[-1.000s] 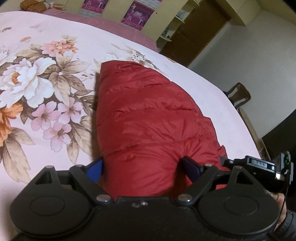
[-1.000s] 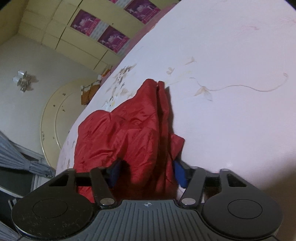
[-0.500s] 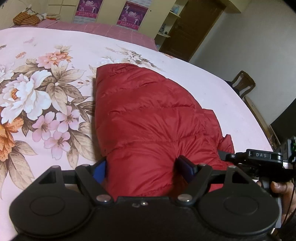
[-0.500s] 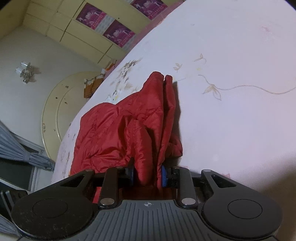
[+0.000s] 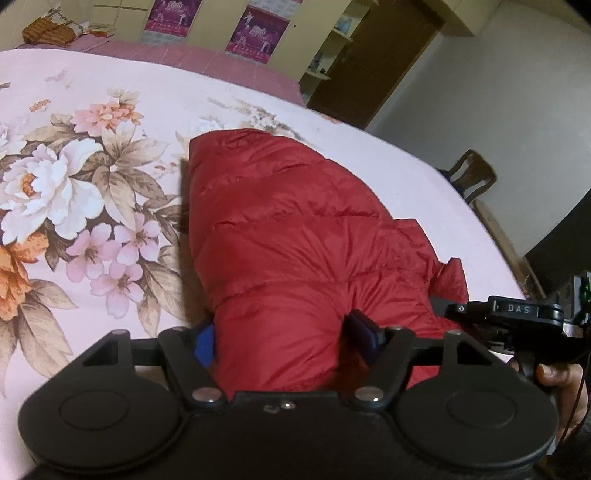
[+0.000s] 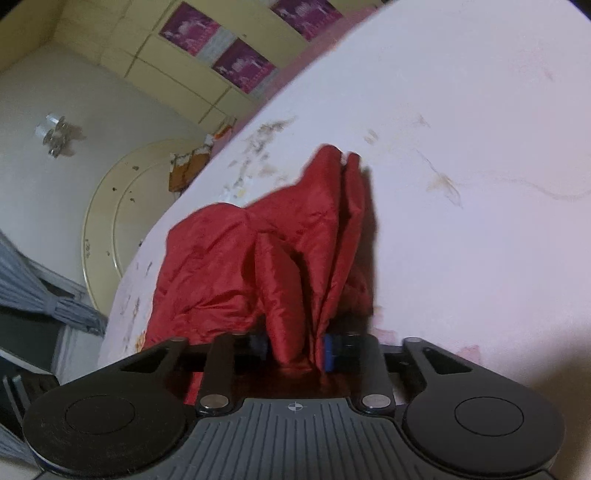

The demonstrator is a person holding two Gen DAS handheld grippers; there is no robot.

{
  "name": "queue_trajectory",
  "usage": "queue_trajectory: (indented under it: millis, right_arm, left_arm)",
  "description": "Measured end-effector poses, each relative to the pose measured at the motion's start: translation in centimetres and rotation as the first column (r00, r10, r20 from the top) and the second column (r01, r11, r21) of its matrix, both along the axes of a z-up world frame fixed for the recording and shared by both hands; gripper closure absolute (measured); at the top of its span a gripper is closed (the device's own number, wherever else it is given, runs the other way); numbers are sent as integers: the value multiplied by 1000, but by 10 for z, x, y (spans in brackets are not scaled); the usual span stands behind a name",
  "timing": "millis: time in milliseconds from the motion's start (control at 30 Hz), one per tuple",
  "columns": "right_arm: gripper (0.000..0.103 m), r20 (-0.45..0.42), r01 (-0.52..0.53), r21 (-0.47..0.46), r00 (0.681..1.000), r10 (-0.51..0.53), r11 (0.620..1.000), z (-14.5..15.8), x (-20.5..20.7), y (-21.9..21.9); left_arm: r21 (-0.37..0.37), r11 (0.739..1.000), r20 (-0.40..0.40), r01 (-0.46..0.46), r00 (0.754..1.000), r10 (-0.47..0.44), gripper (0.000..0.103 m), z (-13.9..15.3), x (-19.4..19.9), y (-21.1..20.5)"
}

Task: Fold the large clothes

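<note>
Both my grippers have just been closing on the puffy red quilted down jacket [image 5: 295, 240]: right gripper [image 6: 297, 347] pinches its 6 o'clock edge, left gripper [image 5: 284, 336] squeezes the bulk, ready to fold it over.

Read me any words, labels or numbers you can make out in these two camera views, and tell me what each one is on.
"DAS": white letters on the black body of the right tool, seen at the right edge of the left wrist view.
Purple posters on the yellow cabinets: print too small and blurred to read in either view.
Red puffer jacket: no label or writing shows.
Floral bedsheet: pattern only, no text.
</note>
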State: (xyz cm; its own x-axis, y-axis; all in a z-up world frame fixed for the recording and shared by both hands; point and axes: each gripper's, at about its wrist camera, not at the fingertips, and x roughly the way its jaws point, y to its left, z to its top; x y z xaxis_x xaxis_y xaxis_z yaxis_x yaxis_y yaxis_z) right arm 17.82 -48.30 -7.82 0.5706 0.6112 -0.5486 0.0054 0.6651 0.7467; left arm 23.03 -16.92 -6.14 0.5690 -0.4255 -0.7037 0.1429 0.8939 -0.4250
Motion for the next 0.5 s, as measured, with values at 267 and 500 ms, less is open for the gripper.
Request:
queue_trajectory:
  millis: [267, 500]
  right_arm:
    - [82, 100, -17, -11, 995, 18, 1000, 52, -10, 66]
    - [82, 138, -67, -22, 988, 69, 998, 77, 6, 187]
  left_arm:
    - [-22, 1000, 79, 9, 997, -8, 36, 41, -9, 67]
    - [0, 1000, 103, -21, 994, 20, 36, 62, -10, 185]
